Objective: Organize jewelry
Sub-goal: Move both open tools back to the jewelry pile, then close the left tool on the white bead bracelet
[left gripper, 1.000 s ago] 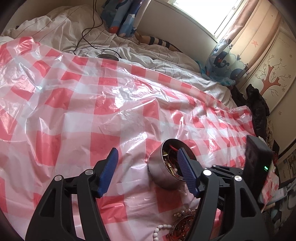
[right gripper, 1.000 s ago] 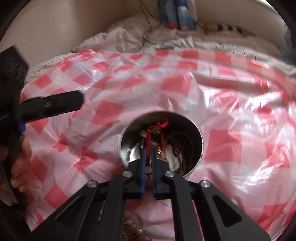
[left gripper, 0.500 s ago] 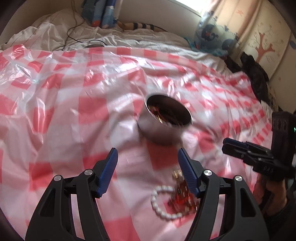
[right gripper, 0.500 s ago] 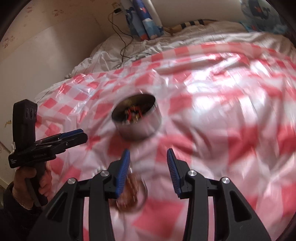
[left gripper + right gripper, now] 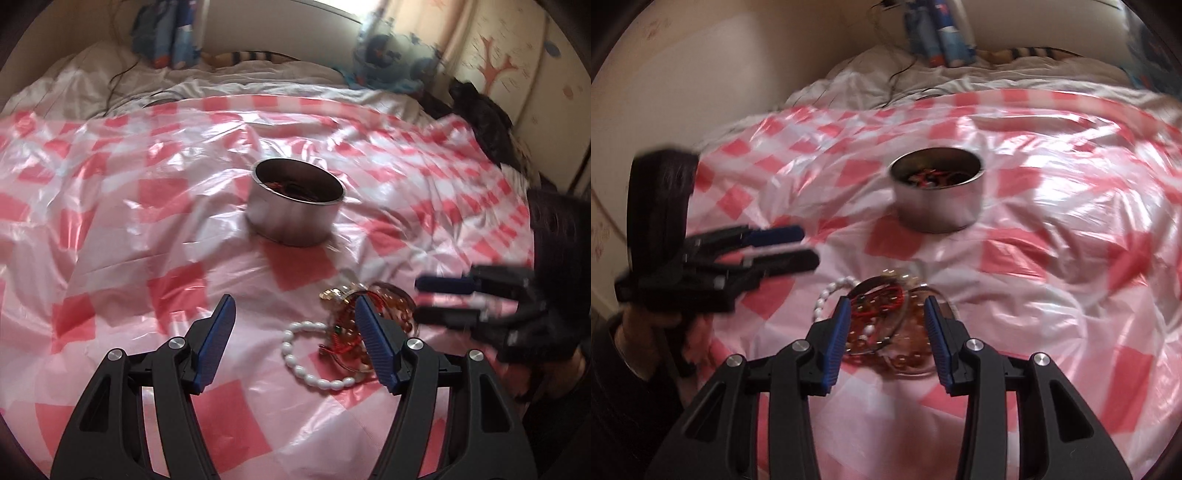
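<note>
Two tools hover over the bed's red-and-white checked plastic sheet [image 5: 155, 258], both empty. The right tool [image 5: 886, 334], fingers moderately apart, hangs directly above the tangled heap of amber-bead and red-cord jewelry [image 5: 886, 325]. The left tool [image 5: 295, 339] gapes wide; a white oval-bead bracelet [image 5: 310, 360] lies between its fingers, touching the heap. Farther toward the bed's middle stands the round steel tin [image 5: 295, 201], holding more jewelry.

- A bed [image 5: 258, 79] with rumpled white bedding carries a red-checked plastic sheet [image 5: 122, 229].
- Cream wall [image 5: 713, 62] beside it.
- Patterned curtain [image 5: 391, 62] under bright daylight.
</note>
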Available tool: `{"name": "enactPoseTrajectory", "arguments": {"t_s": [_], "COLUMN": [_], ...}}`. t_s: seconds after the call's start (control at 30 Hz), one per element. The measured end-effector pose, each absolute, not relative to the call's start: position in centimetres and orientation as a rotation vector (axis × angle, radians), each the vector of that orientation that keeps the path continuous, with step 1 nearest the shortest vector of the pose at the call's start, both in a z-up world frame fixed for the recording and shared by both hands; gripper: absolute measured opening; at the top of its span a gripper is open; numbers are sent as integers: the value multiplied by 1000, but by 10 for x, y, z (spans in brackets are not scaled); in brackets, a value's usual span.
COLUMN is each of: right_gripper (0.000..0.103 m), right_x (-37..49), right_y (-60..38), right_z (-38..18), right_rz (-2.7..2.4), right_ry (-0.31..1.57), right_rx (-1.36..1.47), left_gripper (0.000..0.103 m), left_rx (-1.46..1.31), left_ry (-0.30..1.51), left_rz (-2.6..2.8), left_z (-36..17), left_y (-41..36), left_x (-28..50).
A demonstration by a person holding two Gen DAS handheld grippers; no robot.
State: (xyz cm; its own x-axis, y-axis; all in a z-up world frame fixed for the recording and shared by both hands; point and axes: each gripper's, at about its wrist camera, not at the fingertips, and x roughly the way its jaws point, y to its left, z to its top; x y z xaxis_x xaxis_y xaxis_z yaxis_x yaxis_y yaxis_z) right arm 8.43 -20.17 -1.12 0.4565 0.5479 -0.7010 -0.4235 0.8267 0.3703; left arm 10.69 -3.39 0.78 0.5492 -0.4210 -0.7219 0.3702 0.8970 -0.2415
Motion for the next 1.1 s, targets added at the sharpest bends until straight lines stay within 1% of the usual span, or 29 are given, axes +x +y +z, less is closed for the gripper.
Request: {"name": "enactPoseTrajectory", "arguments": {"t_s": [0.07, 0.13, 0.2, 0.23, 0.27, 0.33, 0.47, 0.6, 0.93, 1.0, 1.07, 1.1], "right_gripper": [38, 38, 38, 38, 38, 38, 38, 42, 44, 48, 53, 53], "right_x": [83, 82, 83, 83, 84, 85, 88, 88, 89, 89, 89, 89], "right_y": [-191, -189, -194, -196, -199, -204, -212, -214, -216, -216, -217, -217], "right_z": [-17, -22, -23, -24, -24, -23, -20, -16, -12, -11, -11, -10], "right_rz": [603, 600, 589, 583, 574, 563, 555, 553, 552, 549, 543, 542], "right_ry": [943, 960, 968, 971, 972, 968, 956, 939, 922, 919, 914, 912], "right_rx": [104, 92, 102, 108, 114, 133, 166, 180, 193, 196, 195, 196], "left_gripper": [64, 62, 56, 54, 49, 45, 44, 44, 44, 40, 38, 36], "left_rx": [-75, -19, 33, 55, 73, 86, 118, 129, 161, 172, 185, 195], "left_ry": [883, 873, 868, 870, 877, 901, 911, 918, 928, 930, 926, 923], "left_rz": [-469, -478, -487, -484, -478, -483, -503, -504, -469, -468, -467, -468], "left_z": [5, 3, 0, -3, -6, -12, -16, -19, -25, -26, -26, -27], "left_y": [-33, -45, -56, -60, -64, -69, -75, -78, -84, -86, -88, -89], "left_x": [112, 111, 112, 113, 115, 117, 113, 112, 116, 115, 114, 113]}}
